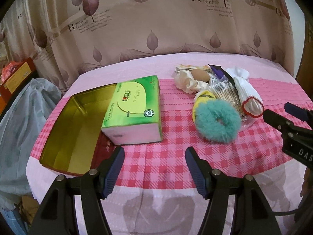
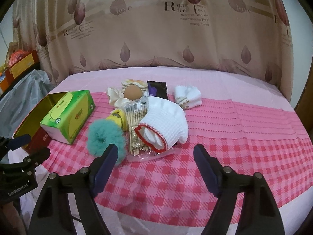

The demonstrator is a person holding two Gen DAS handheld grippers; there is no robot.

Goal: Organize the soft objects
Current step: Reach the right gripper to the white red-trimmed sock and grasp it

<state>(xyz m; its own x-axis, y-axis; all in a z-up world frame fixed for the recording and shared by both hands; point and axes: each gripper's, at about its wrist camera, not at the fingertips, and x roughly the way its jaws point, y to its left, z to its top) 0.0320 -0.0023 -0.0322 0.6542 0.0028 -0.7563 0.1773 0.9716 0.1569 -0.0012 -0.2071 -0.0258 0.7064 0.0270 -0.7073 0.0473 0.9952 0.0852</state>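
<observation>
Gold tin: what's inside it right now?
The gold tin shows only bare metal floor and walls. The green tissue box stands against its near-right rim, hiding that corner, so anything tucked there cannot be seen.

Soft indoor light, fisheye-warped edges

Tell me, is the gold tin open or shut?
Open. The tin has no lid on it, and its bare gold floor shows in the left wrist view. The tissue box leans on its right rim.
</observation>
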